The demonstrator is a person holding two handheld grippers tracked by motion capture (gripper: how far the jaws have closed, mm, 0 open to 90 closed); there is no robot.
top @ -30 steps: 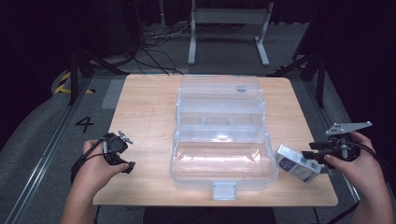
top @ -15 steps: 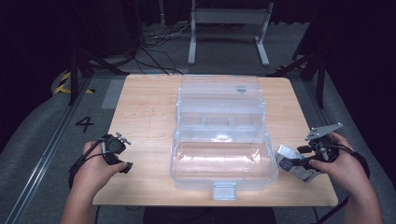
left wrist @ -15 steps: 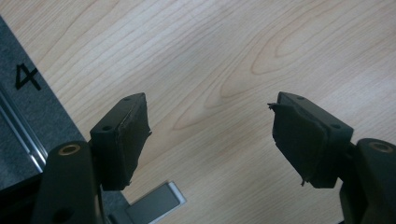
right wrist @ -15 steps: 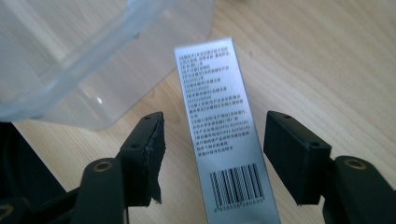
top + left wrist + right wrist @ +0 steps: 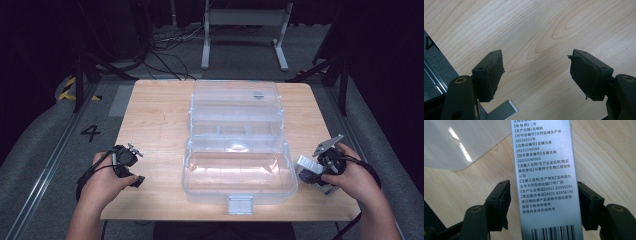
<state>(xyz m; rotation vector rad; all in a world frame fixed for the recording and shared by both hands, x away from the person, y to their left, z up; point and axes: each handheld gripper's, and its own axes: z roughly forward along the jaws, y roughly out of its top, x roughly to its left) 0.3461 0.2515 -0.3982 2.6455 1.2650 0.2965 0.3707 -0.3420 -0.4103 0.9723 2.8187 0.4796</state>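
While the left tongs point(image 5: 134, 165) rest wide apart and empty over bare wood near the front left corner of the surface point(image 5: 160, 115), the work in hand is on the other side: the right tongs point(image 5: 311, 170) sit low by the front right corner with a small box point(image 5: 544, 177) between their jaws. That box lies flat on the wood just beside the right wall of the clear case point(image 5: 237, 175), whose lid stands thrown back toward the far edge. In the right gripper view the jaws flank the box's long sides with a sliver of gap on the left, so they look loosened rather than clamped; they have just been opening, with the box between them. My reading is that the box is being set down or re-gripped here, on the way into or out of the case. If it is to go into the case, the next move calls for a firm squeeze across the narrow width, a lift clear of the case's rim, and a short carry inward. The box is a slim cardboard oblong, silvery and smooth, printed with dense black text and a barcode. The case is glossy see-through plastic with rounded corners and a grey front latch point(image 5: 240, 203); the surface is pale, matte wood grain.
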